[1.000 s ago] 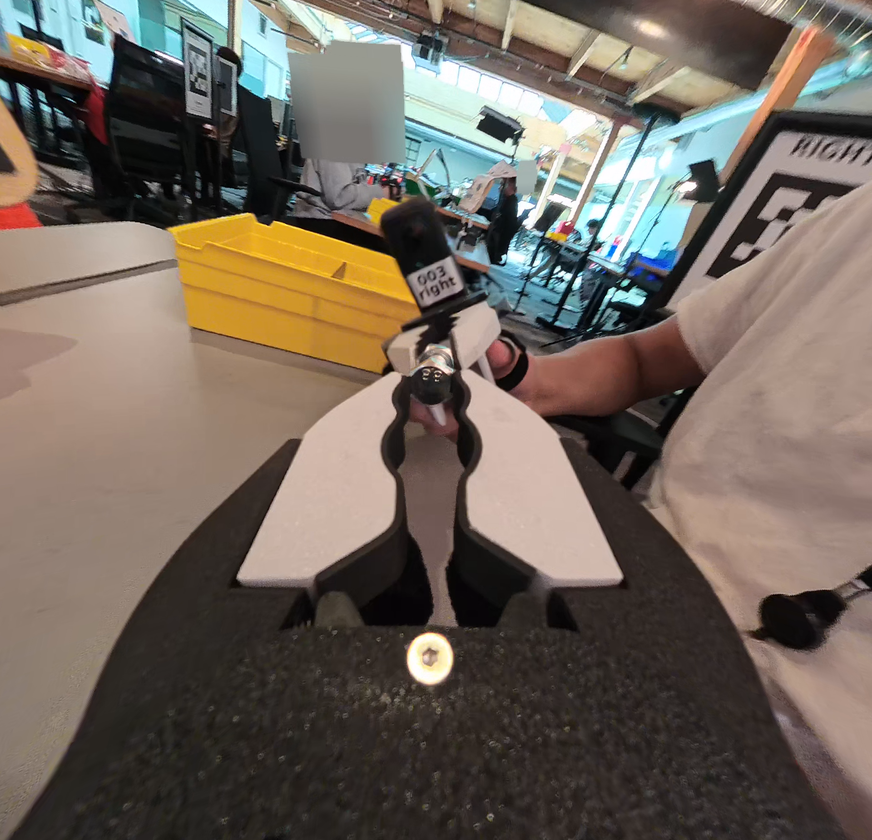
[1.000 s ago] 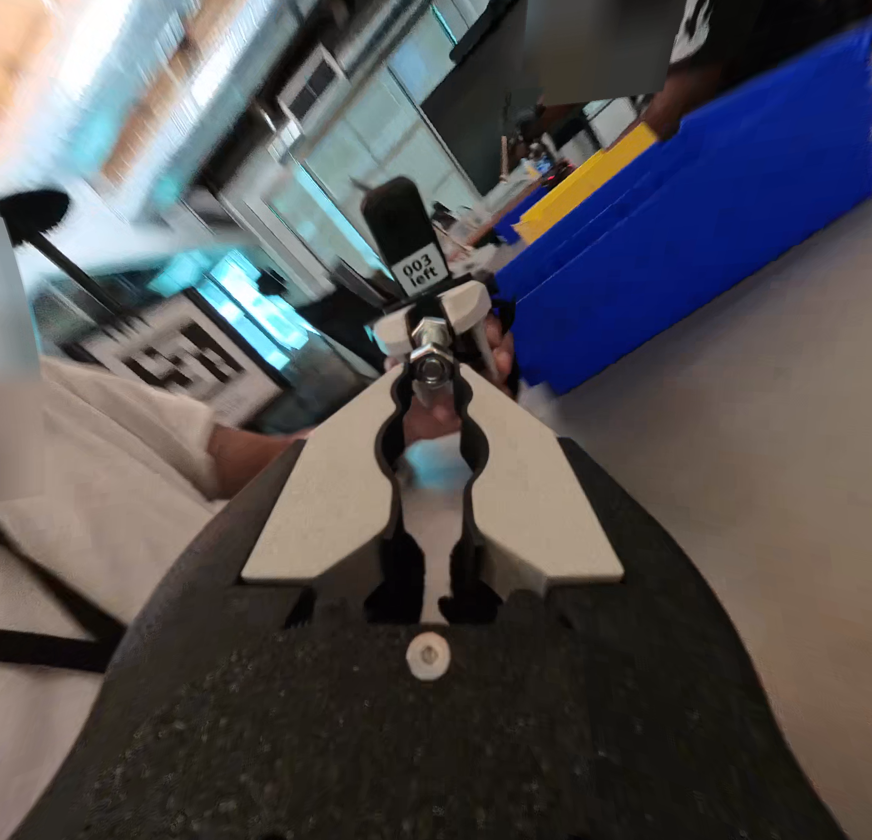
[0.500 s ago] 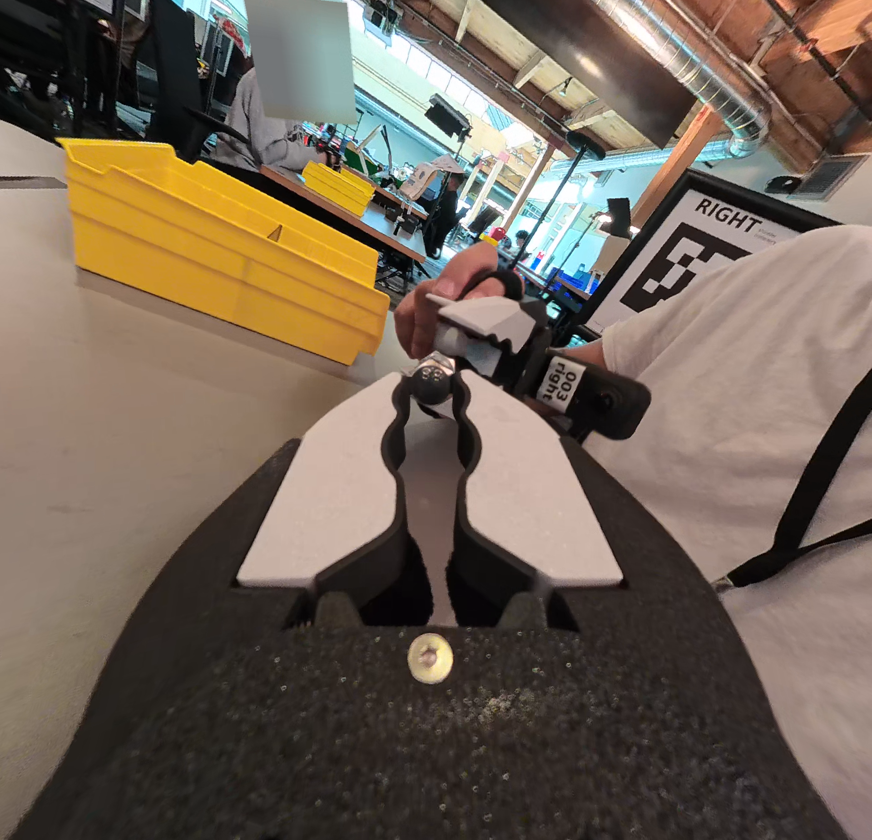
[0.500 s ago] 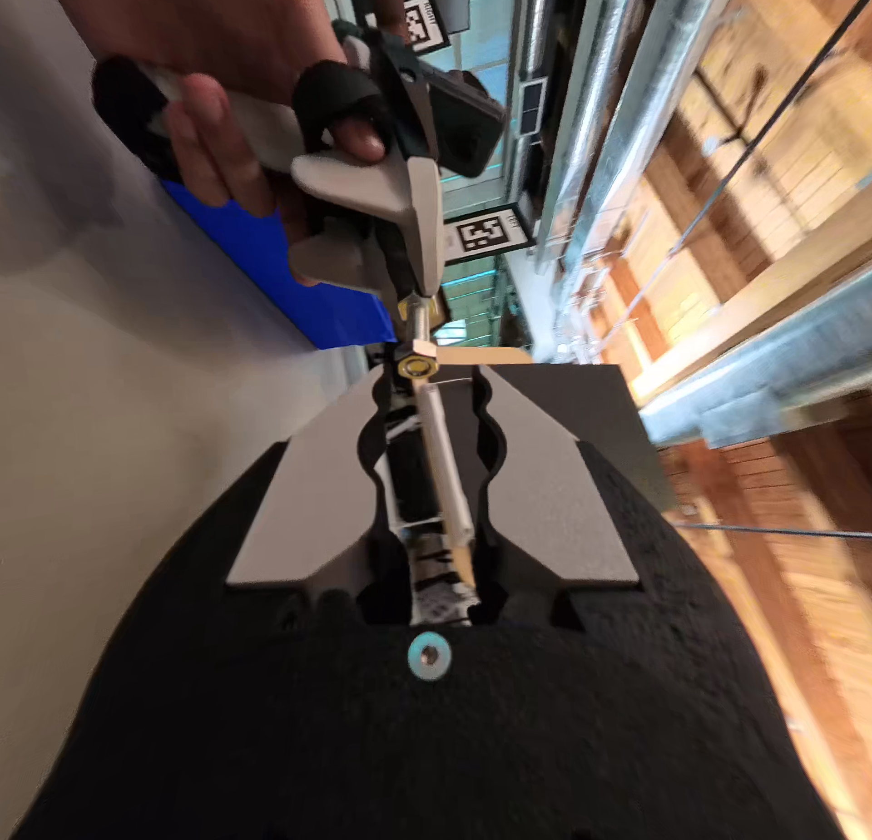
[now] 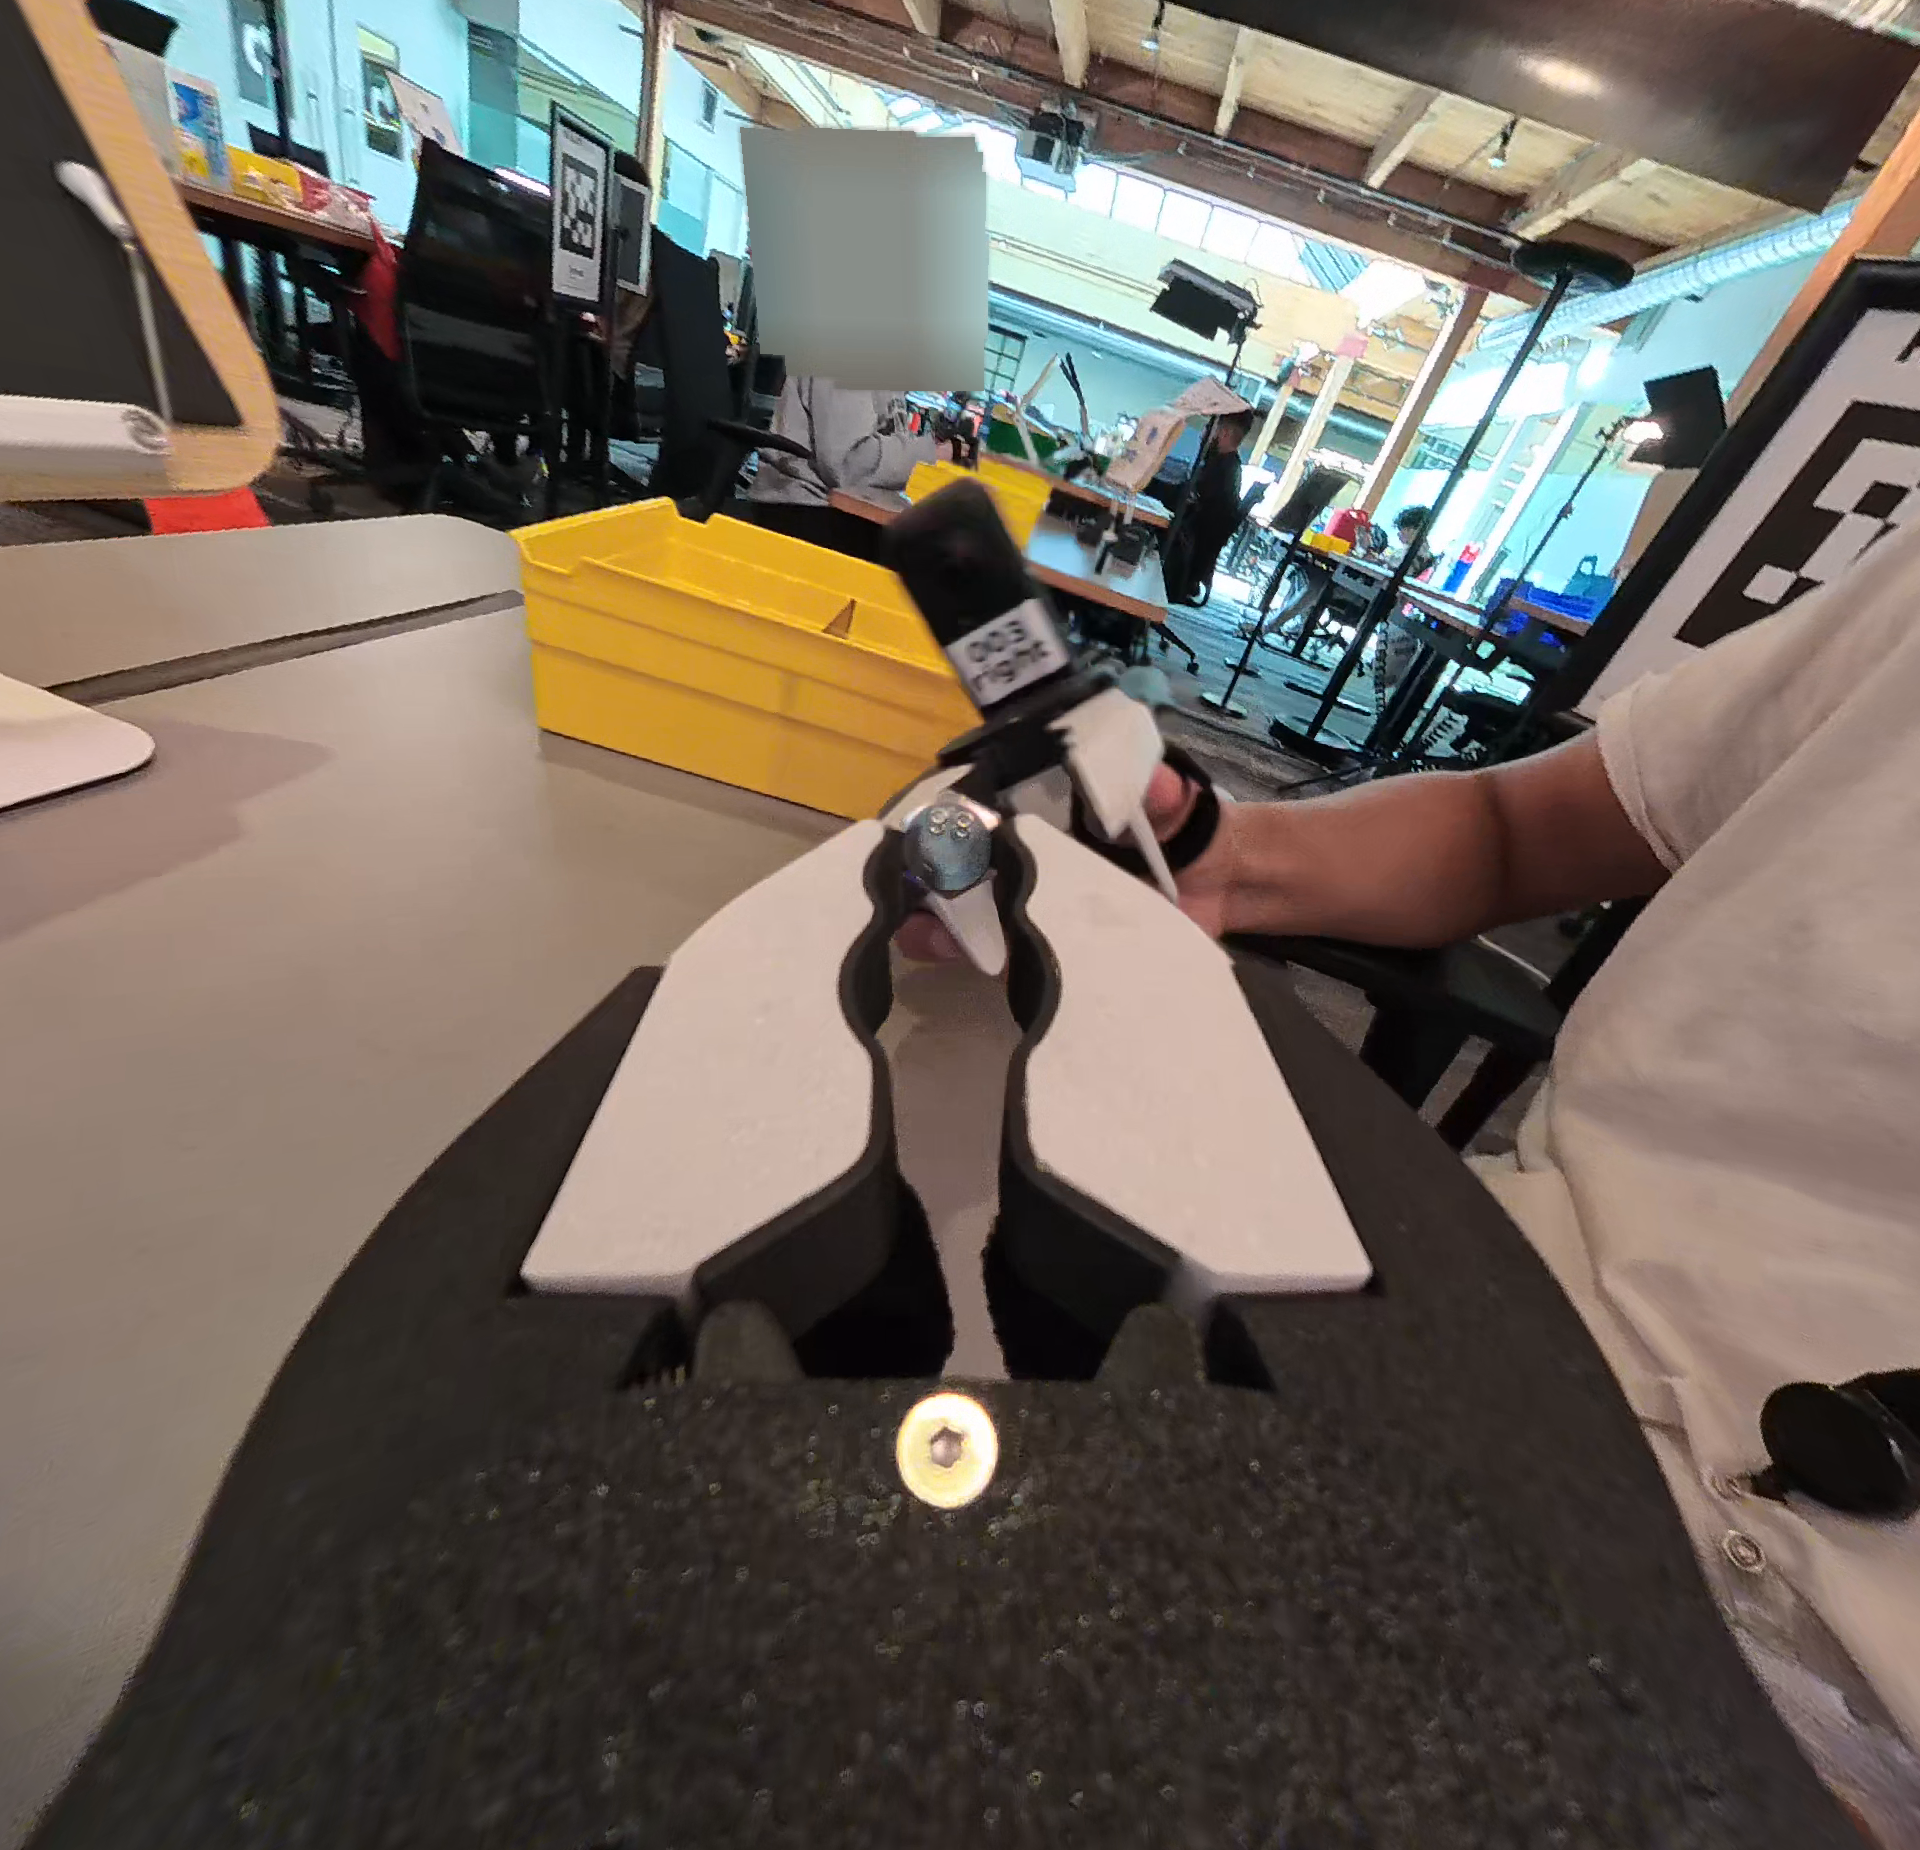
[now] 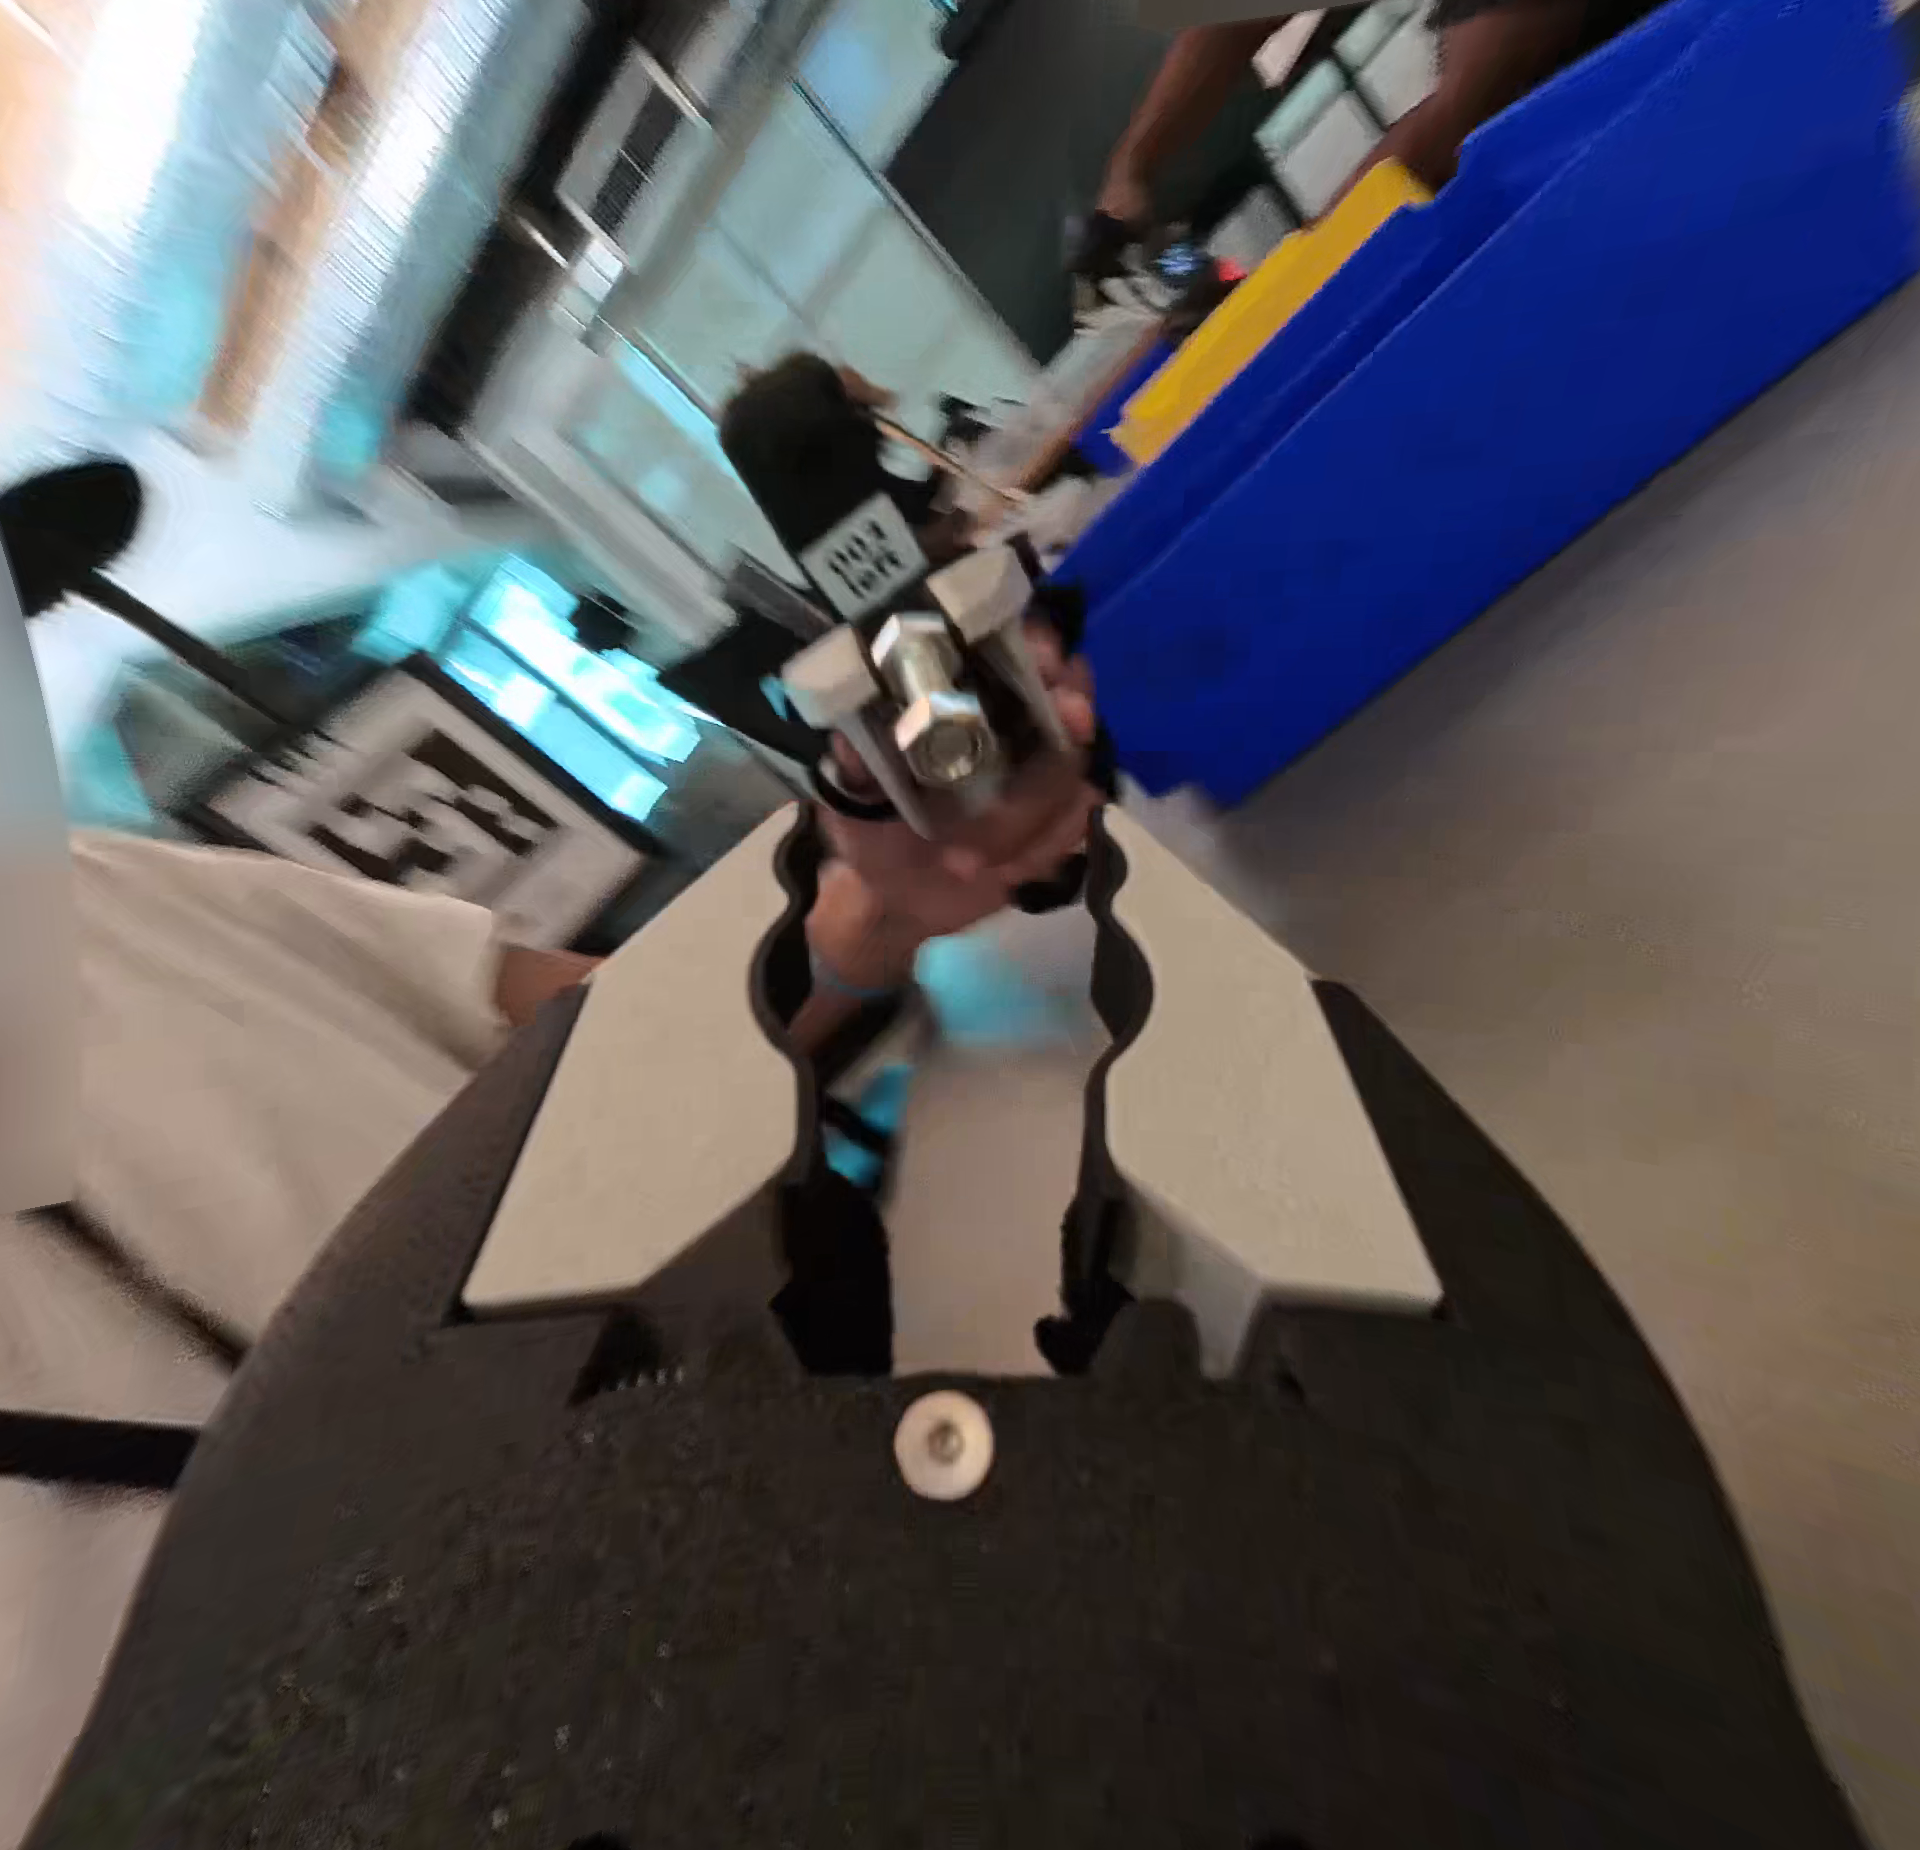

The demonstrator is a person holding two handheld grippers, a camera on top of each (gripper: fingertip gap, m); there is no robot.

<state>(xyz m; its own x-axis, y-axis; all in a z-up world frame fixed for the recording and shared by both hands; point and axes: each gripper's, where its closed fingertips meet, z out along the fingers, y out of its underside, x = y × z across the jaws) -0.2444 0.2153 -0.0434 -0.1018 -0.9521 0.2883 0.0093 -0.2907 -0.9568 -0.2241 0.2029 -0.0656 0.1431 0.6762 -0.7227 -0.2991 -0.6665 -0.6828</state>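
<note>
The shank of the bolt (image 5: pixel 945 850) is hidden behind its own head in the left wrist view, and whatever is threaded on it cannot be seen there. The lower fingertip of the right gripper (image 5: pixel 1049 844) is covered by that head. A grey patch is laid over the seated person (image 5: pixel 831 439) beyond the yellow bin (image 5: pixel 717 678). The marker board (image 5: pixel 1829 512) is cut off by the right edge. In the right wrist view the background is smeared by motion; the label on the left gripper (image 6: pixel 940 704) is unreadable. The blue bin (image 6: pixel 1455 418) is cut by the right edge, and the table (image 6: pixel 1558 969) too.
</note>
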